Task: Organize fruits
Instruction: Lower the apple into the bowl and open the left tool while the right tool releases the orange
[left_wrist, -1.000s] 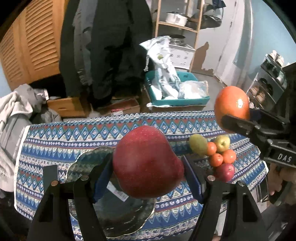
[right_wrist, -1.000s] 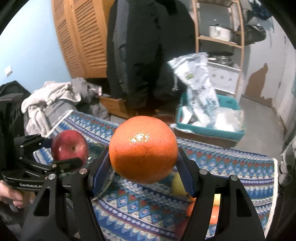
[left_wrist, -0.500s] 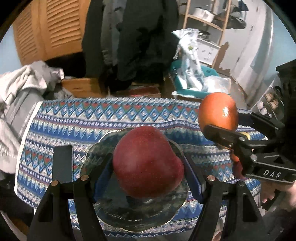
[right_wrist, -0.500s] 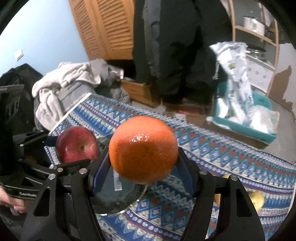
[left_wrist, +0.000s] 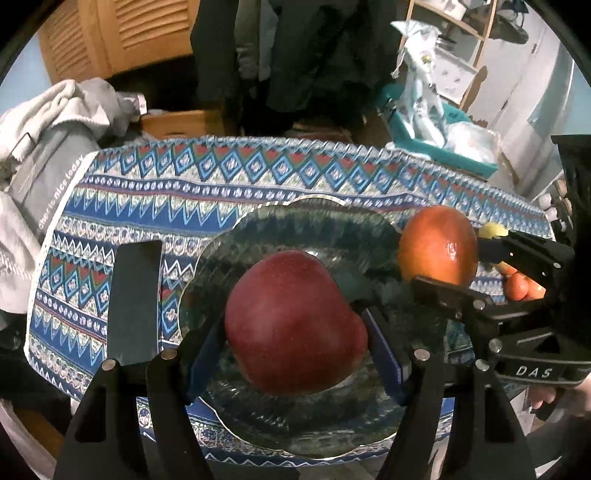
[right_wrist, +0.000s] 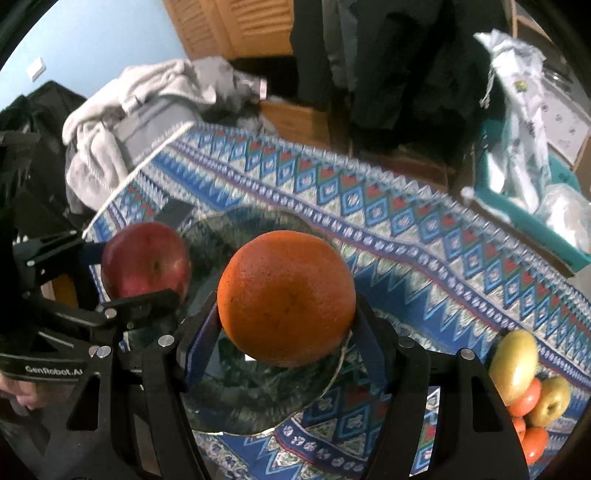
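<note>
both tongs are clenched: left tongs (left_wrist: 295, 354) grip the apple (left_wrist: 295, 321), right tongs (right_wrist: 284, 332) the orange (right_wrist: 286, 297). each fruit hangs right over the glass plate (left_wrist: 295, 229) on my worktop, apple nearer its middle. tongs read "das" and "genrobot".

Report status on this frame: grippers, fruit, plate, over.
Left gripper shut on red apple, above glass plate. Right gripper shut on orange, over plate's edge. Remaining fruit pile on tablecloth, apart. Nothing blocking plate.
</note>
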